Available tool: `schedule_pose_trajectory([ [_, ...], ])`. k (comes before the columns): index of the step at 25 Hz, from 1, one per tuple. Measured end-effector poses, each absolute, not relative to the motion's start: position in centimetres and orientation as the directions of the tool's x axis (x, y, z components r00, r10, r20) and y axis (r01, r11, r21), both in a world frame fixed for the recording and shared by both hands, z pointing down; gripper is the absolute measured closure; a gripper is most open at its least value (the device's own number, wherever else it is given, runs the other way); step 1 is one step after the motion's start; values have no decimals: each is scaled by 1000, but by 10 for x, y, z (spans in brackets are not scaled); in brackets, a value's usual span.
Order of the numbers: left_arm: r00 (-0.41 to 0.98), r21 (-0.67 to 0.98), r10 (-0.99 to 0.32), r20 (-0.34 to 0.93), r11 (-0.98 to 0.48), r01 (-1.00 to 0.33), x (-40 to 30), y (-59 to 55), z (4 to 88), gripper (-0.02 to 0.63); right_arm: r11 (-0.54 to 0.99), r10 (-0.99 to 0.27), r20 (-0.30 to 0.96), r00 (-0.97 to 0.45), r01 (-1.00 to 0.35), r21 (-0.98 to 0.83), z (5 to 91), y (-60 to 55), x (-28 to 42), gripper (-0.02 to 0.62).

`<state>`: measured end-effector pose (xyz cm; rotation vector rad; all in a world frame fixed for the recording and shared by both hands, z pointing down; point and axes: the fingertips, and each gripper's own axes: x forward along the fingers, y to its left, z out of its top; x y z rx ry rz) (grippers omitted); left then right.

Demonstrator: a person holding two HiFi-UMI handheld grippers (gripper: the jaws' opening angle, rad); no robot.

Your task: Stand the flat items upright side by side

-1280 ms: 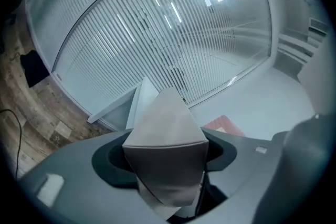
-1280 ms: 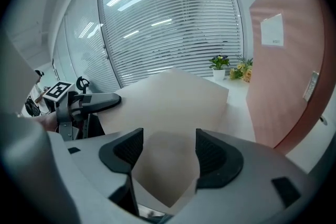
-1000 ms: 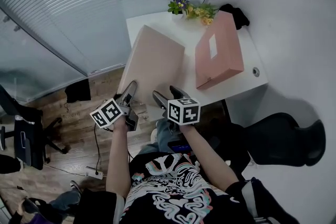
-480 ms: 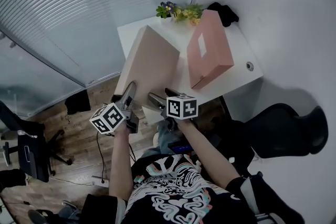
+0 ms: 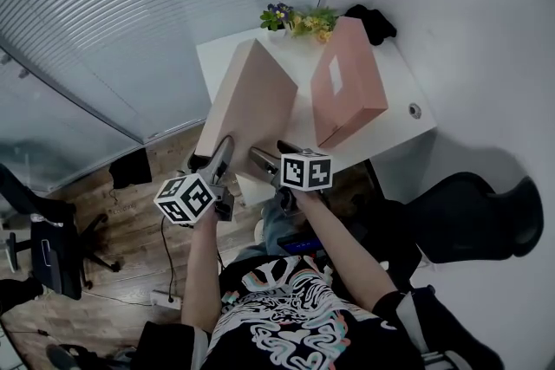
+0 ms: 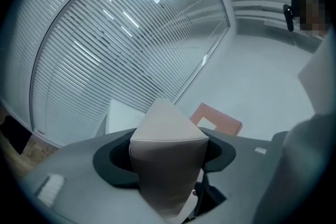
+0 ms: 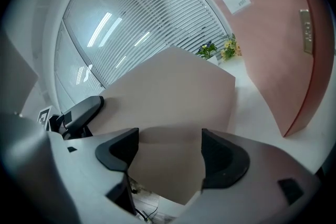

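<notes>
A flat beige box [image 5: 247, 104] is tipped up steeply on the white table [image 5: 401, 127], with its near end over the table's front edge. My left gripper [image 5: 219, 166] is shut on that near end; in the left gripper view the box's edge [image 6: 167, 136] fills the gap between both pads. My right gripper [image 5: 274, 159] is at the same end, a little to the right. Its jaws have just been opening, and the beige box [image 7: 168, 97] shows between them without either pad pressing on it. A flat pink box [image 5: 347, 81] with a white label sits to the right.
A small bunch of flowers [image 5: 299, 16] and a black object [image 5: 371, 22] stand at the table's back edge. A black office chair [image 5: 468, 225] is at the right of the table, another [image 5: 42, 240] on the wooden floor at the left. Glass with blinds runs behind.
The beige box has tipped up steeper, so its broad face looks narrower from above. My left gripper has risen with it. The right gripper has stayed about where it was.
</notes>
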<state>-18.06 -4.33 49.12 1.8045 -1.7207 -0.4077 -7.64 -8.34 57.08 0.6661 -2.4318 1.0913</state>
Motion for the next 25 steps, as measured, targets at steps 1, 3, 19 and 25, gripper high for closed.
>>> schedule_pose_trajectory([
  [1,112,600,-977,180,19,-800,-179,-44,489,313,585,-265,524,-809,-567,-580,570,-85,-76,231],
  [3,119,579,-978,172,3,-815,-176,-45,485,308,587,-275,524,-806,-572,-573,569,-87,-75,230],
  [19,257,575,-962,87,-163,-802,-139,-57,460,256,551,-383,532,-755,-649,-525,562,-105,-55,272],
  [25,309,588,-950,38,-229,-776,-123,-57,450,245,532,-423,544,-724,-685,-498,561,-105,-43,278],
])
